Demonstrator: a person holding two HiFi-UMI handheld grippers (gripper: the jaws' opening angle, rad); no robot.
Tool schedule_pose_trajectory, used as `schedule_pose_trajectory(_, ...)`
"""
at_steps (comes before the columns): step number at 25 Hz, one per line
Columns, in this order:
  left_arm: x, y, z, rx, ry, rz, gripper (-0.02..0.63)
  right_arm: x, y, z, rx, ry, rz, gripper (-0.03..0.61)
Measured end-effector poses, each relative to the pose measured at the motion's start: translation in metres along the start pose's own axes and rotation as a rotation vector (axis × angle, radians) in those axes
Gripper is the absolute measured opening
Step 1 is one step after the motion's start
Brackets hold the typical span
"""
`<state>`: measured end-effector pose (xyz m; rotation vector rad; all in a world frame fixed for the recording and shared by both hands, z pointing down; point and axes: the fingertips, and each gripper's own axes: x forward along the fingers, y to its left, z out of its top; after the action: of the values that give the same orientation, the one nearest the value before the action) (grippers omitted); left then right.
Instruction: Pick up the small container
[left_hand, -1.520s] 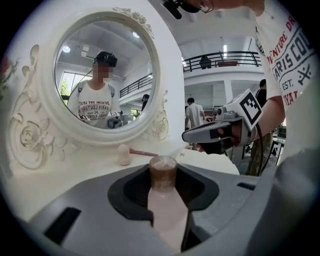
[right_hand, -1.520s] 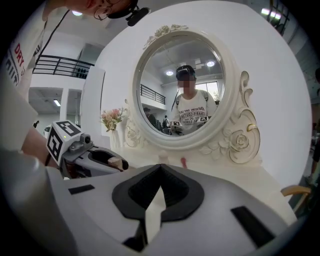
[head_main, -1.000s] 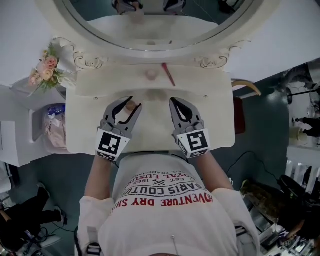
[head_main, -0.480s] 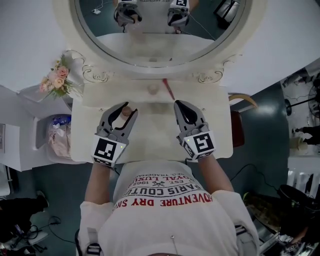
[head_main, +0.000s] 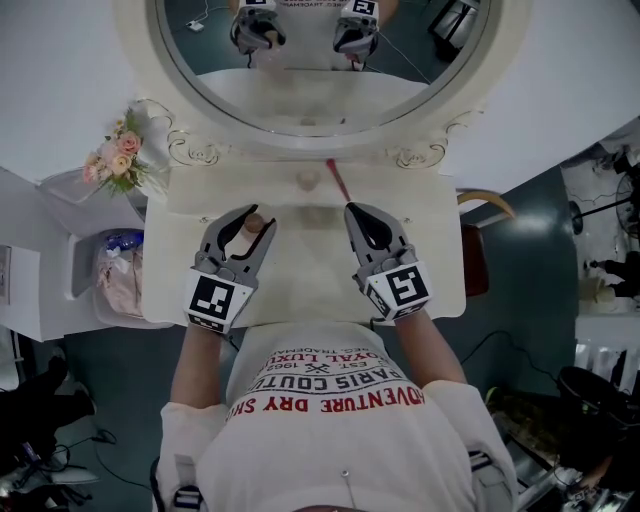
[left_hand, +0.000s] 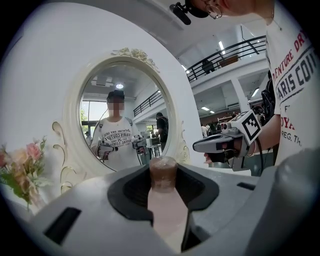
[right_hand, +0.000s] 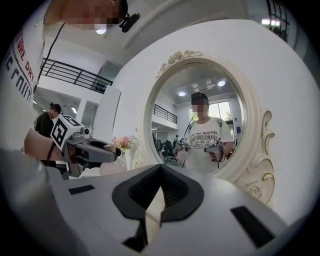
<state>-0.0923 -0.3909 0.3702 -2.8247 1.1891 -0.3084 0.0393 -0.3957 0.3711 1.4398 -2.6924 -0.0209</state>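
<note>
My left gripper (head_main: 252, 226) is shut on the small container (head_main: 255, 220), a pale pink bottle with a brown cap. In the left gripper view the small container (left_hand: 164, 192) lies along the jaws with its cap pointing toward the mirror. My right gripper (head_main: 359, 216) hovers over the right half of the cream vanity table (head_main: 300, 275), jaws together and empty. The right gripper (right_hand: 161, 168) shows only a thin slit between its pads in its own view. Each gripper appears in the other's view: right gripper (left_hand: 205, 145), left gripper (right_hand: 114, 150).
A big oval mirror (head_main: 310, 95) in an ornate cream frame stands behind the table. On the raised back shelf sit a second small pink jar (head_main: 307, 179) and a red stick (head_main: 338, 180). Flowers (head_main: 118, 158) stand at the left; a bagged bin (head_main: 115, 268) sits below them.
The head camera has tilted up, so more of the mirror shows. Both grippers keep nearly the same place over the table, the left still closed on the container.
</note>
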Motion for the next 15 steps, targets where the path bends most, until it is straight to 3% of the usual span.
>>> schedule_pose_trajectory(15,-0.0033,-0.0026,-0.0071,-0.015,0.009,0.005,0.143,-0.0043,0.0085,-0.0031,-0.013,0.016,-0.002,-0.002)
